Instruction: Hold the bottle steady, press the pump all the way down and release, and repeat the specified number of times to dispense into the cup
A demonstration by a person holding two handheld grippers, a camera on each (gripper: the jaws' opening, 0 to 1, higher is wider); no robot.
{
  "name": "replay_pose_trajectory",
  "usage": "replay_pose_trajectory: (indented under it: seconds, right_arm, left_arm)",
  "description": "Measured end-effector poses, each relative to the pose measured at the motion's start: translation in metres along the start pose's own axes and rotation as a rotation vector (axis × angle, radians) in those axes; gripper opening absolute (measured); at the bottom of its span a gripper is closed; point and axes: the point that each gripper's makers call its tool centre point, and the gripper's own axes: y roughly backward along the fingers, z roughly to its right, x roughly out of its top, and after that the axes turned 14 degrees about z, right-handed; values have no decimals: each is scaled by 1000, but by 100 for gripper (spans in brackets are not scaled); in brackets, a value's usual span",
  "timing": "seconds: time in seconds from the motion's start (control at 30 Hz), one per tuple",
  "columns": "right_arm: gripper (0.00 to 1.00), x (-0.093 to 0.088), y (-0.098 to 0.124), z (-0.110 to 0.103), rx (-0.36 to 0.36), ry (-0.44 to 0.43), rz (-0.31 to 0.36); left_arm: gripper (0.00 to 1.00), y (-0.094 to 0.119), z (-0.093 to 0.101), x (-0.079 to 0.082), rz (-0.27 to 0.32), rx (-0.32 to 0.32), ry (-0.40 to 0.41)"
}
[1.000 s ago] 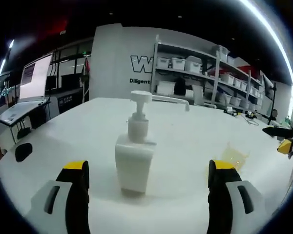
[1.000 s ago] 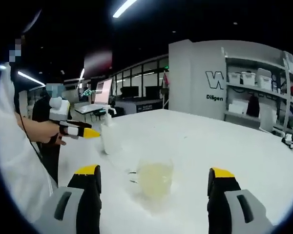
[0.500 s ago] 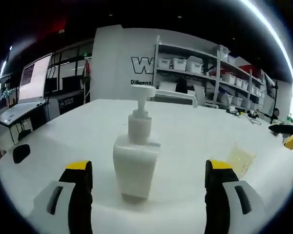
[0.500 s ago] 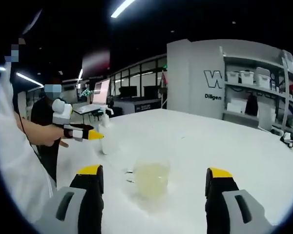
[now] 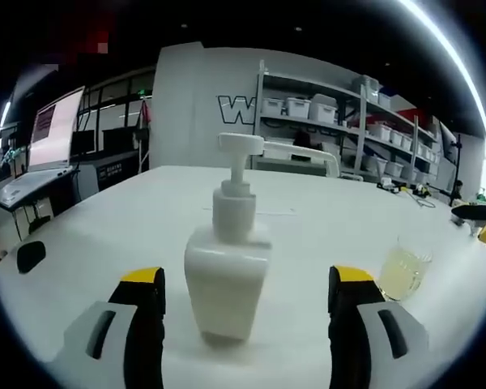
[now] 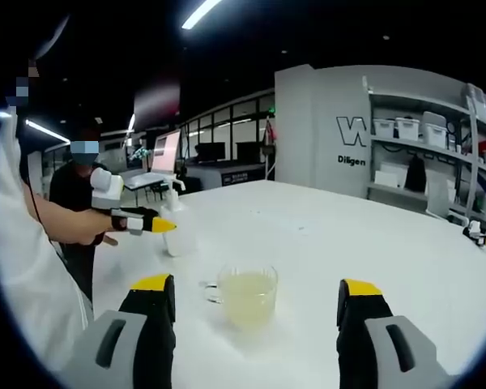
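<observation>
Bottle [image 5: 227, 279] looks like light, smooth plastic and may tip or slide, so grip its squat square body, not the thin pump [image 5: 235, 150] neck. It's white, standing on the table [image 5: 308, 235] between your left gripper [image 5: 247, 312] jaws, which are open, not touching. Cup [image 6: 247, 293], glass with yellowish liquid, sits right, between the open right gripper [image 6: 255, 312] jaws.

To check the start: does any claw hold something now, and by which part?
Nothing is held. The left claw is open around the bottle, not touching; the right claw is open before the cup.
</observation>
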Motion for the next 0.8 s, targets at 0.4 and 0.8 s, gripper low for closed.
replay_pose_trajectory:
  seconds: [0.4, 0.8]
  right_arm:
    - [78, 0, 2, 1, 2, -18, -7]
    - [77, 1, 3, 4, -10, 9, -12]
  left_arm:
    - [63, -9, -4, -2, 4, 16, -16]
    - [48, -13, -14, -5, -3, 55, -20]
